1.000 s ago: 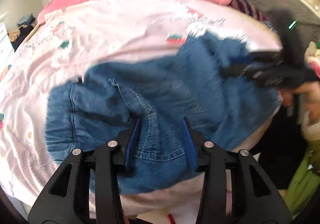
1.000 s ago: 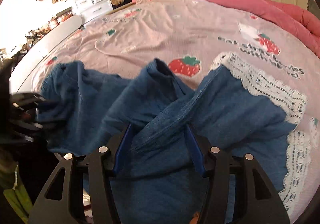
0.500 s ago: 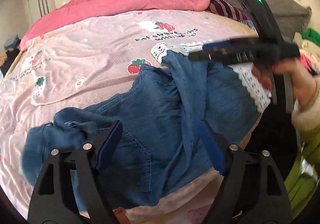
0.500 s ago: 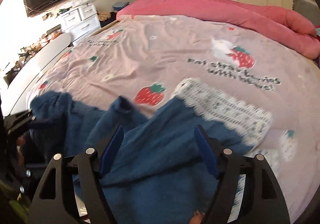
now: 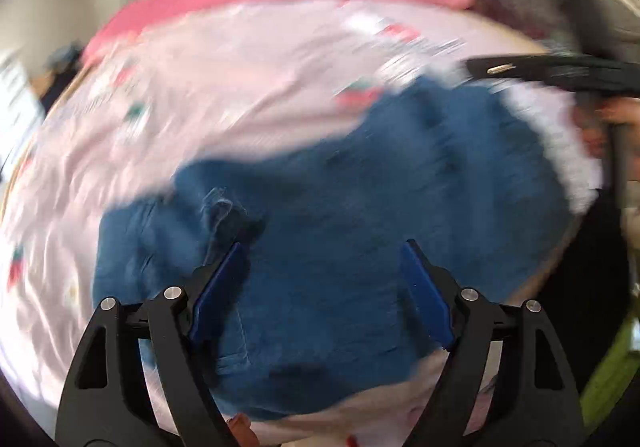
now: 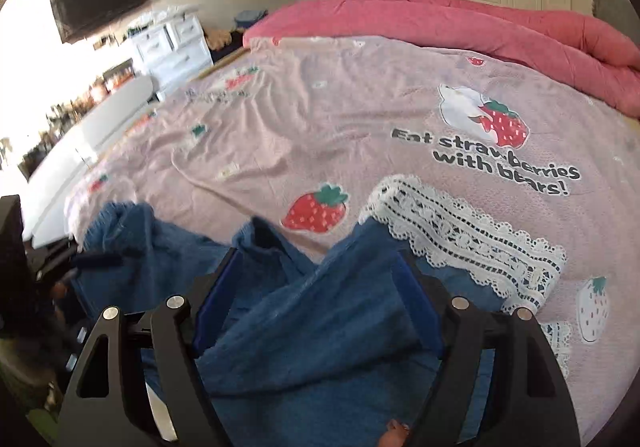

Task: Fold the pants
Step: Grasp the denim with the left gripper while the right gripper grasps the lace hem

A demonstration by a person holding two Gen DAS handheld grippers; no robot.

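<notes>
- left wrist view: heavy blur is noted. the left gripper (image 5: 322, 279) is seen with its blue pads set wide apart, nothing pinched between them.
- the blue denim pants (image 5: 352, 215) are spread on the pink bedspread (image 5: 200, 95), directly beneath the fingers, near the bed's close edge.
- the right gripper (image 5: 560, 71) is seen at the far right above the lace trim (image 5: 556, 135), gripped by a hand (image 5: 616, 127); its finger state cannot be told from here.
- right wrist view: the right gripper (image 6: 318, 287) is shown with fingers spread apart; a raised fold of the pants (image 6: 320, 327) lies between them, unclamped.
- the lace trim (image 6: 464, 235) lies flat on the bedspread (image 6: 320, 119), beside a strawberry print (image 6: 316, 209).
- a pink quilt (image 6: 460, 23) is bunched along the far side.
</notes>
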